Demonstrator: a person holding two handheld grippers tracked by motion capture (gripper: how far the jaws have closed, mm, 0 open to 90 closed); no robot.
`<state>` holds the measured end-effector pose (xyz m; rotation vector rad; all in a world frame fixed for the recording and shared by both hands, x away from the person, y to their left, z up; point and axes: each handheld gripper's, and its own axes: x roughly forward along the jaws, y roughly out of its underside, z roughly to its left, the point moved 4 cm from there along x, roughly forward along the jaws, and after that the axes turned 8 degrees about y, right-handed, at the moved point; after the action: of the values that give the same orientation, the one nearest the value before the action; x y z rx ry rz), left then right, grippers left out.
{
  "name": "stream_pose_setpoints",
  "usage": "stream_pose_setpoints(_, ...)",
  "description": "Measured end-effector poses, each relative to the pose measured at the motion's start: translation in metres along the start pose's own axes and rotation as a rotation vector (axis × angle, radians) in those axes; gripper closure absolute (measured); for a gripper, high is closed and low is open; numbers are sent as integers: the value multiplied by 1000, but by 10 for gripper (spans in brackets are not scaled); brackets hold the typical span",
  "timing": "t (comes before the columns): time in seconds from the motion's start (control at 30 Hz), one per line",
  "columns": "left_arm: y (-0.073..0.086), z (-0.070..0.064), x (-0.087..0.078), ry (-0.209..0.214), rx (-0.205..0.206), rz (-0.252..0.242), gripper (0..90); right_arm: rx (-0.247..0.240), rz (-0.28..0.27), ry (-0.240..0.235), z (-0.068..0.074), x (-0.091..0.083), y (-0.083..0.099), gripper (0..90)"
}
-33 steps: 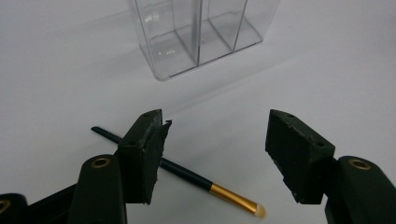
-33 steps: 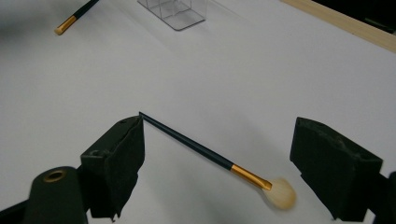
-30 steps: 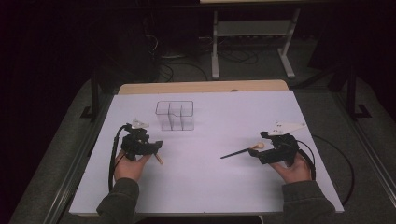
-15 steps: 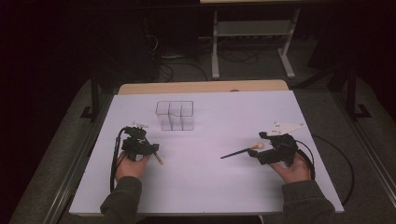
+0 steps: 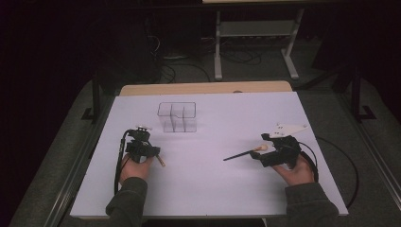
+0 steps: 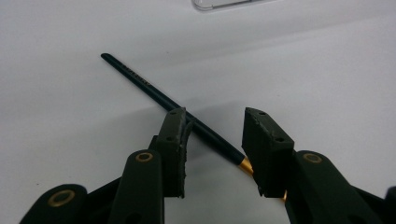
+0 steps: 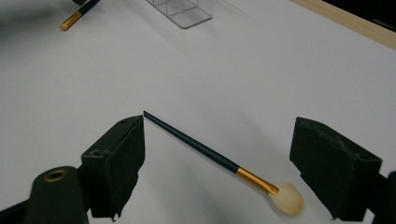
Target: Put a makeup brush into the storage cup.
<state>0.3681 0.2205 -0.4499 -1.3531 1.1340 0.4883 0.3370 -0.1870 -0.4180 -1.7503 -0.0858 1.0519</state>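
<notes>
Two make-up brushes with dark green handles and gold ferrules lie on the white table. My left gripper (image 5: 144, 150) (image 6: 212, 135) is open, its jaws straddling the handle of one brush (image 6: 187, 119), whose ferrule end (image 5: 161, 161) pokes out to the right of the gripper. My right gripper (image 5: 263, 150) (image 7: 217, 158) is wide open low over the other brush (image 5: 241, 154) (image 7: 205, 151), whose tan bristles (image 7: 286, 199) lie near the right jaw. Neither brush is gripped.
A clear plastic organizer (image 5: 177, 117) (image 7: 184, 11) with several compartments stands upright behind the left gripper. A wooden strip (image 5: 203, 88) edges the table's far side. Black cables trail from both grippers. The left gripper's brush (image 7: 74, 18) appears far off in the right gripper view.
Hardly anything differs; both grippers hold almost the same spots over their brushes, and the brushes lie where they were.
</notes>
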Motion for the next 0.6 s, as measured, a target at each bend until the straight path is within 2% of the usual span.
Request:
stream_pose_setpoints(0.27,0,-2,5,-18,-28,20,645,-4,-4,1,0,0,-1,176)
stream_pose_setpoints(0.6,1,-2,9,-70,-22,54,727,-3,-12,-1,1,-1,-2,176)
